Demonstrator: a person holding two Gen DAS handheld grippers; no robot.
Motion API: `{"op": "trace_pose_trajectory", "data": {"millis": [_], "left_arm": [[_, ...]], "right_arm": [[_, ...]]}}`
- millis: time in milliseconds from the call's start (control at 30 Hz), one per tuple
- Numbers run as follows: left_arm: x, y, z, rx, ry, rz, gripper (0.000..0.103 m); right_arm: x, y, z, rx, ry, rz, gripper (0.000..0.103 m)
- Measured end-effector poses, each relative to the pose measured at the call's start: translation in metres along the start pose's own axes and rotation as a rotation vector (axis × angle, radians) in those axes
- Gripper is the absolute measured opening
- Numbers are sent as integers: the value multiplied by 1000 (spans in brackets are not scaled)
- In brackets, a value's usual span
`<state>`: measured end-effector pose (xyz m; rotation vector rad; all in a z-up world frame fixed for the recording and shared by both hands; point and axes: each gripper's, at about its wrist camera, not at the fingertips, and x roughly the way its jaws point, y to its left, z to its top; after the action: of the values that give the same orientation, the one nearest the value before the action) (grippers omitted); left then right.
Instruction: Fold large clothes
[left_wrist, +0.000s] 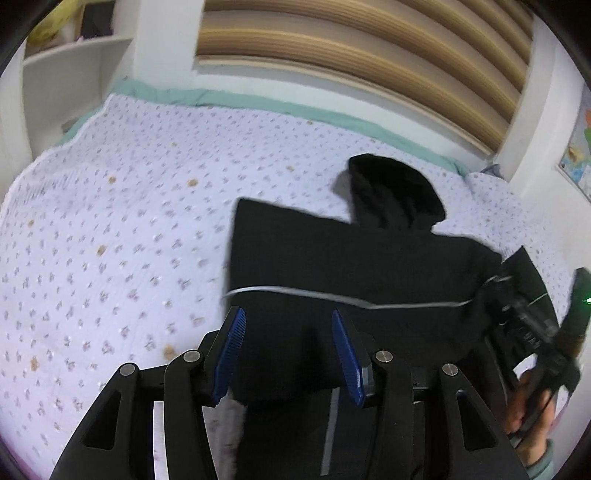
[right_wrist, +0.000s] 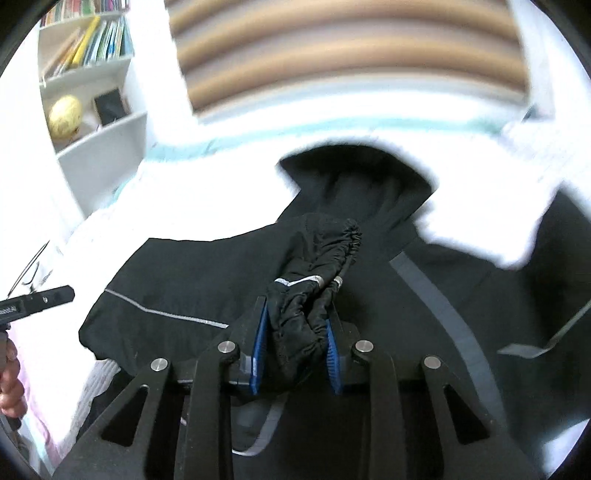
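Observation:
A black hooded jacket (left_wrist: 351, 254) with thin reflective stripes lies spread on the bed, its hood (left_wrist: 395, 192) pointing to the headboard. My left gripper (left_wrist: 288, 350) is open and empty, its blue pads just above the jacket's near left part. My right gripper (right_wrist: 295, 332) is shut on a bunched black sleeve cuff (right_wrist: 317, 251) with an elastic edge, held up over the jacket's body (right_wrist: 166, 280). The right gripper also shows in the left wrist view (left_wrist: 532, 332) at the right edge, with the hand holding it.
The bed has a pale lilac flowered cover (left_wrist: 110, 221) with a green edge. A striped wooden headboard (left_wrist: 351, 55) stands behind. White shelves (right_wrist: 92, 110) with books and a ball stand at the far left. The left gripper's handle (right_wrist: 37, 299) shows at the left edge.

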<state>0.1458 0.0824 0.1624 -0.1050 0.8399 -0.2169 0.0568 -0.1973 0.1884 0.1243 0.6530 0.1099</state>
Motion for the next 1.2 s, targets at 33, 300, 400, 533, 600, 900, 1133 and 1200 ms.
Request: {"op": "trace_pose_trajectory", "data": {"millis": [33, 300, 400, 533, 600, 900, 1133, 1200], "left_arm": [[2, -11, 2, 18, 9, 22, 50], [90, -87, -5, 143, 108, -41, 50], [150, -77, -29, 89, 241, -71, 50], [168, -75, -46, 156, 230, -77, 50], [165, -76, -41, 145, 254, -77, 50], [97, -99, -19, 91, 136, -354, 50], [160, -102, -74, 232, 171, -184, 50], [161, -96, -72, 164, 179, -215, 50]], "right_arm": [[-14, -8, 6, -52, -37, -67, 31], [-6, -97, -2, -5, 68, -221, 31], [36, -120, -30, 17, 174, -240, 32], [67, -149, -60, 90, 241, -232, 40], [61, -154, -59, 110, 233, -217, 44], [-37, -80, -5, 0, -29, -118, 83], [60, -64, -53, -86, 234, -212, 77], [82, -79, -79, -47, 280, -195, 79]]}}
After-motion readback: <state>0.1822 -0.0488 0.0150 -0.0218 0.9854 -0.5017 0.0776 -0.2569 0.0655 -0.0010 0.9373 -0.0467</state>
